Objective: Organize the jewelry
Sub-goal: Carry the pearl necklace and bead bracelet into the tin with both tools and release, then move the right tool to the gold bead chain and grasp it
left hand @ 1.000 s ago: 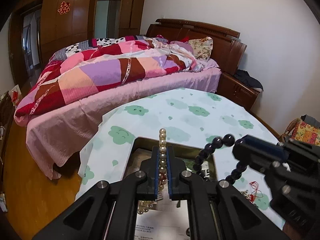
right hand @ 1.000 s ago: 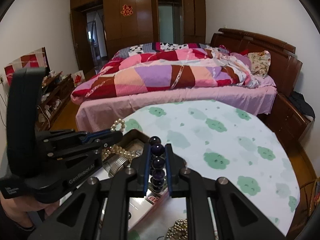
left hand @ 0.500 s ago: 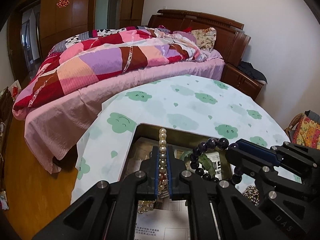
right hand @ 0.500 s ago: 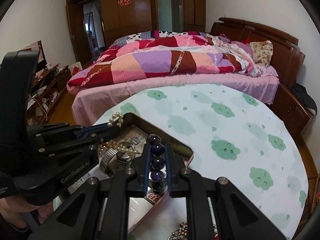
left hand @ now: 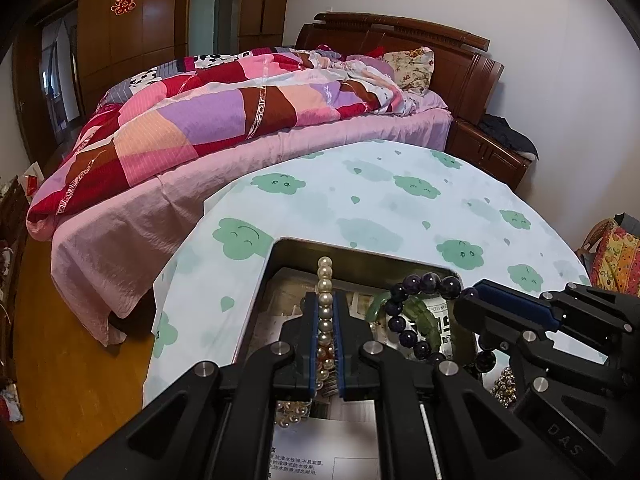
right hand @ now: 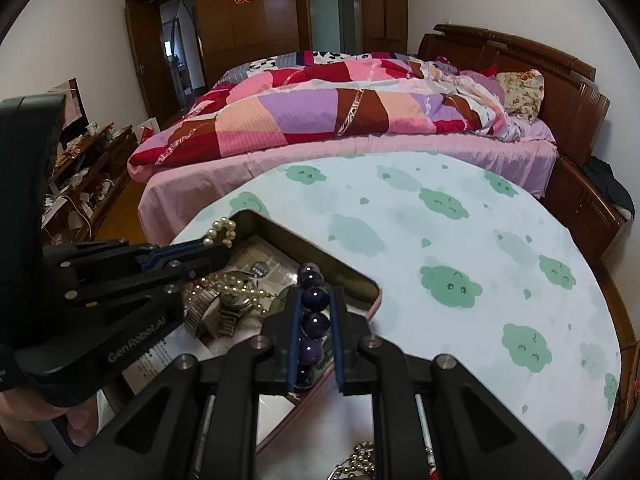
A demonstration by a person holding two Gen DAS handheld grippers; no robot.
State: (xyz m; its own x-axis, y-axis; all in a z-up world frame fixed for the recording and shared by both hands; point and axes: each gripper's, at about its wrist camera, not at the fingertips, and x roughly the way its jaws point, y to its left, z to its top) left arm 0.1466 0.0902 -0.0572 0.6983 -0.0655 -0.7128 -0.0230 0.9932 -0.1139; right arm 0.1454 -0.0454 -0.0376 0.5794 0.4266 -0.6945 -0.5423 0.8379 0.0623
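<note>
My left gripper clamps the pearl strand and my right gripper the purple bead bracelet, jaws shut, both hanging directly over the open tin on the bench.

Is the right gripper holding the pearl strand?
No, the right gripper is shut on the dark purple bead bracelet; the left gripper pinches the pearl strand.
</note>
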